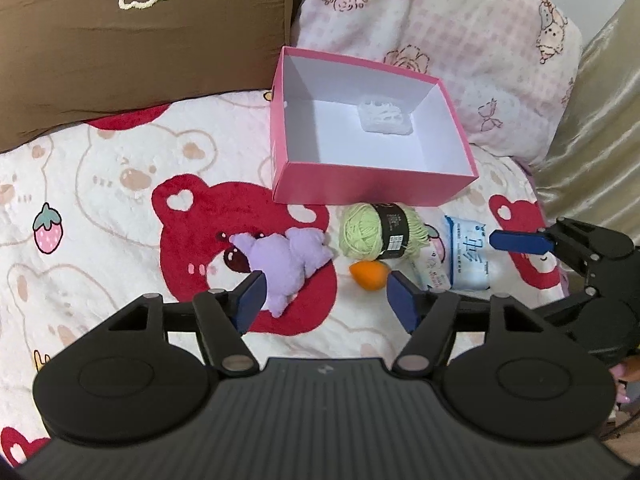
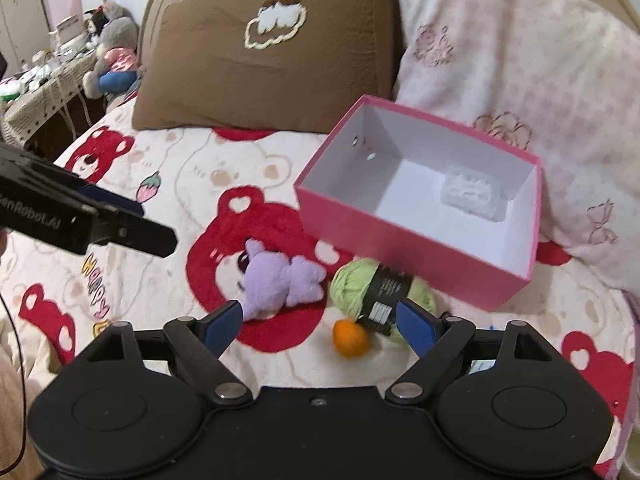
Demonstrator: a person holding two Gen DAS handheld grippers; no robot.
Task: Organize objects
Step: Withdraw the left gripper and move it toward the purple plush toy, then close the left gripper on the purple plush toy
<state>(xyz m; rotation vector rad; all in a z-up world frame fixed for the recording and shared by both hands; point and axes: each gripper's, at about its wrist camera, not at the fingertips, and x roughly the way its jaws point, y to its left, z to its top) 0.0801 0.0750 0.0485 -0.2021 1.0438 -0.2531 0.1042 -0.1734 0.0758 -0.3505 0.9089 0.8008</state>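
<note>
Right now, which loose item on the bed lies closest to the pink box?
The green yarn ball, right against the box front wall; the others lie nearer the camera.

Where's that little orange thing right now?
The orange thing lies on the bear blanket, just in front of the green yarn ball, right of the purple plush.

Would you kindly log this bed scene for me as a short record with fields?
surface: bear-print blanket
container: pink box, upright, lid off
in box: one small white item
outside box: purple plush, green yarn, orange object, blue tissue pack
yarn position: just in front of the box
left gripper: jaws open, holding nothing, above the plush and orange object
right gripper: jaws open, holding nothing
behind box: brown pillow, pink pillow
</note>
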